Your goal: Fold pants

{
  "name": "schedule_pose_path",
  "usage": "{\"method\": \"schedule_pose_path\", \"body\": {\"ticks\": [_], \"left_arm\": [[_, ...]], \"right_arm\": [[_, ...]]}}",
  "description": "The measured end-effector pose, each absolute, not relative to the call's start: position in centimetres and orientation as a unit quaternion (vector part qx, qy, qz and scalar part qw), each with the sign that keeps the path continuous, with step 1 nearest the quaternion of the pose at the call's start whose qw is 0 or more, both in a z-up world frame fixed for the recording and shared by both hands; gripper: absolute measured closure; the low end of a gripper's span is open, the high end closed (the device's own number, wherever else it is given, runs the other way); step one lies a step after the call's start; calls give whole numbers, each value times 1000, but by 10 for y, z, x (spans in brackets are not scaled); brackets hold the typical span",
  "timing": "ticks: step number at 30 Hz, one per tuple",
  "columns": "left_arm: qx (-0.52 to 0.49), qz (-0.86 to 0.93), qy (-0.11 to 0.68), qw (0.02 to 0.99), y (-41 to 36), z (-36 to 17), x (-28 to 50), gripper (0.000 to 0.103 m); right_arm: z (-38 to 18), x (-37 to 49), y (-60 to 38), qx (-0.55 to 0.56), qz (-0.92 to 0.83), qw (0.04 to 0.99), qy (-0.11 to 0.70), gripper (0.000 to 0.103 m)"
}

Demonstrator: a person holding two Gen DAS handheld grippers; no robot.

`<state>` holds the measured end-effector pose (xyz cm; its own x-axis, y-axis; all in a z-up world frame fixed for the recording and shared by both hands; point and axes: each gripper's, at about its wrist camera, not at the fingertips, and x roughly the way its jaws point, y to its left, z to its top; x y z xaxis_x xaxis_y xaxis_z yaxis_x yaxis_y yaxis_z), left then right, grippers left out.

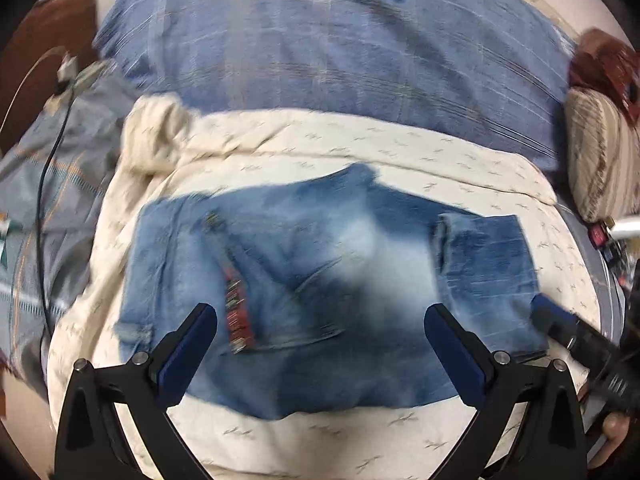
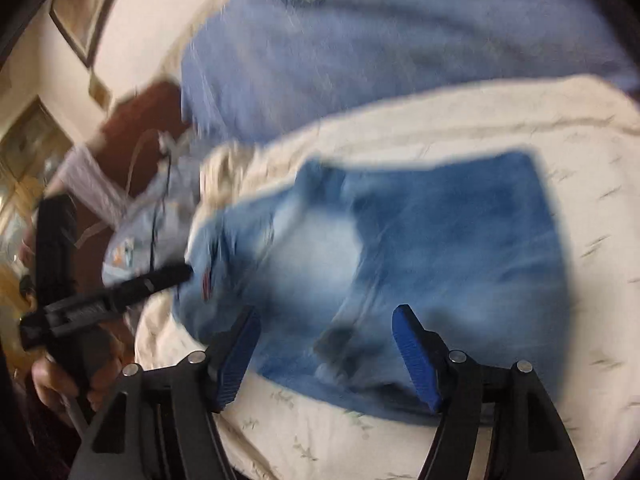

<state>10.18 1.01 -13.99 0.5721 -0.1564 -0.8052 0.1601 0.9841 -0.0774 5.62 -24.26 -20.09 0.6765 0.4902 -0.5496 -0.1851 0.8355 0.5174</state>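
Blue jeans (image 1: 320,272) lie folded into a compact rectangle on a cream cloth (image 1: 360,144), with a red strip (image 1: 238,312) near their left part. My left gripper (image 1: 320,320) is open and empty, hovering above the jeans' near edge. My right gripper (image 2: 326,320) is open and empty above the jeans (image 2: 420,248) in the right wrist view. The right gripper's finger also shows at the jeans' right corner in the left wrist view (image 1: 560,324). The left gripper shows at the jeans' left end in the right wrist view (image 2: 120,292). Both views are motion-blurred.
A blue plaid bedcover (image 1: 340,48) lies beyond the cream cloth. A black cable (image 1: 44,184) runs down the left side. A striped cushion (image 1: 600,160) sits at the right. A brown headboard (image 2: 140,132) and framed pictures (image 2: 80,12) stand at the left.
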Motion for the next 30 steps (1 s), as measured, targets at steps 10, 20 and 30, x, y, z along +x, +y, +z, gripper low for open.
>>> {"method": "schedule_pose_path", "body": {"ticks": [10, 20, 30], "left_arm": [[39, -156, 433, 887, -92, -136, 129, 0], [95, -99, 545, 827, -136, -223, 191, 0], [70, -67, 482, 871, -83, -152, 160, 0]], "right_arm": [[-220, 52, -330, 345, 110, 873, 327, 43], [-218, 53, -348, 362, 109, 864, 332, 43], [-211, 63, -322, 333, 142, 869, 338, 43]]}}
